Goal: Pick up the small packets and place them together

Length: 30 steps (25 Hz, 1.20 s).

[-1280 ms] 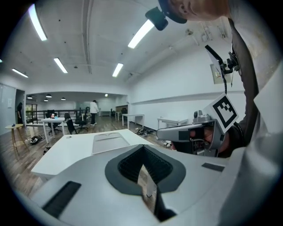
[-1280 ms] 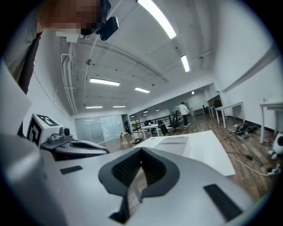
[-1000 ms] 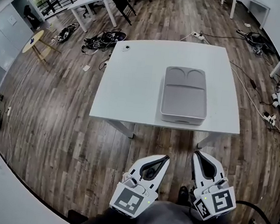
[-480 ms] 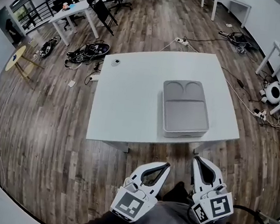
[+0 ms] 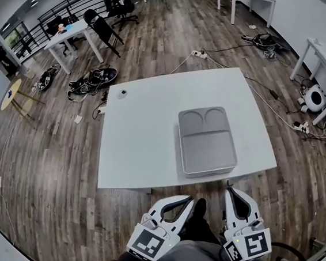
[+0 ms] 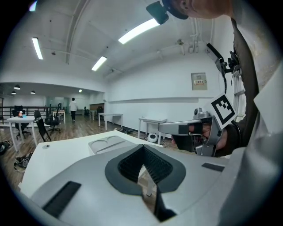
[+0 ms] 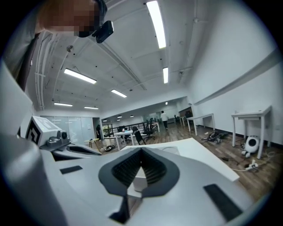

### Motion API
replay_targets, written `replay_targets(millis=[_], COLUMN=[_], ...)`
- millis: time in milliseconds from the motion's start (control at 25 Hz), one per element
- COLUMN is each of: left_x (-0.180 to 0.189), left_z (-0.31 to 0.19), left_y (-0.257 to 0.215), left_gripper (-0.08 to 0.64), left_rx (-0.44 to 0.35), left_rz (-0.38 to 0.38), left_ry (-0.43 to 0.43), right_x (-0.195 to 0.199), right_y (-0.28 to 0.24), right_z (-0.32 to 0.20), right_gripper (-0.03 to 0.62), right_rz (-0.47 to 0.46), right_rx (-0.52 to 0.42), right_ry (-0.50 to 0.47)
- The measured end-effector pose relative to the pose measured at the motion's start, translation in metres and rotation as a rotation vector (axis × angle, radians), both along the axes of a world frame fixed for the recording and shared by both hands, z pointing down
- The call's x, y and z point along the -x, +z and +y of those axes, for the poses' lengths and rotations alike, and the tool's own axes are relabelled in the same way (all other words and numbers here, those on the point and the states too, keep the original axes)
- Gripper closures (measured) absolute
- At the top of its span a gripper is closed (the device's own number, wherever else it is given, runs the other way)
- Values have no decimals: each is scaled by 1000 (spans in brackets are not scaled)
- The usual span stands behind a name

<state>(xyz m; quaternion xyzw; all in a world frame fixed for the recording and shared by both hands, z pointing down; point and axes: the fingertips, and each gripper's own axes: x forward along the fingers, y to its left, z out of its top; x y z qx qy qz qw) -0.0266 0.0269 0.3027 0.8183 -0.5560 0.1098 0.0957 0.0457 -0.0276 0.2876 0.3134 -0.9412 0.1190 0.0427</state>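
Fingers of the left gripper (image 5: 188, 200) pressed together at the tips, nothing pinched between them; same for the right gripper (image 5: 229, 191), fingers closed on nothing, only background showing through the slot in each gripper view; both grippers held low and close to the body, side by side, short of the near edge of the counter (image 5: 138, 147) and not over it; on the counter, 1 grey tray (image 5: 205, 152) toward the right half, with 2 round hollows at its far end and 1 large rectangular compartment nearer, all looking bare; 1 small round object (image 5: 122, 94) near the far left corner, too small to identify; no small packets to be made out anywhere on the counter or in the tray, neither from the head view nor from either gripper view; possibly out of frame or beneath the tray, impossible to tell; wooden floor (image 5: 49, 161) all around, with cables and bags well apart from the counter; judged from this, task not yet begun: 0 packets picked up, 0 gathered, nothing in hand; left to do, by the look of it: approaching the counter, finding the packets, spreading the fingers, lifting each packet in turn and setting them down next to one another; main uncertainty for now simply the whereabouts of the packets.
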Motion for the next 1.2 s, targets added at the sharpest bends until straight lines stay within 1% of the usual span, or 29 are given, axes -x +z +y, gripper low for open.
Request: replay_targets(millis=[160, 360, 520, 680, 840, 960, 1080, 1200], left_x=[6, 9, 8, 7, 1, 7, 20, 29], left_z=[-28, -65, -95, -122, -135, -143, -146, -142], left_y=[4, 9, 15, 11, 18, 9, 0, 3], left_gripper=[558, 558, 558, 558, 558, 558, 558, 558], left_rx=[15, 36, 53, 48, 43, 31, 30, 39], left_rz=[-2, -27, -41, -53, -57, -56, -47, -45], left_ry=[19, 70, 89, 116, 137, 159, 179, 244], right_x=[1, 2, 1, 2, -3, 0, 5, 10], right_y=[9, 14, 21, 19, 26, 17, 9, 10], right_z=[-22, -59, -85, -108, -122, -127, -128, -125], right_gripper=[588, 588, 588, 588, 588, 588, 588, 588], right_rz=[-9, -22, -28, -36, -39, -40, -44, -55], right_rx=[24, 43, 49, 43, 32, 16, 0, -2], right_ry=[27, 71, 82, 90, 105, 131, 177, 242])
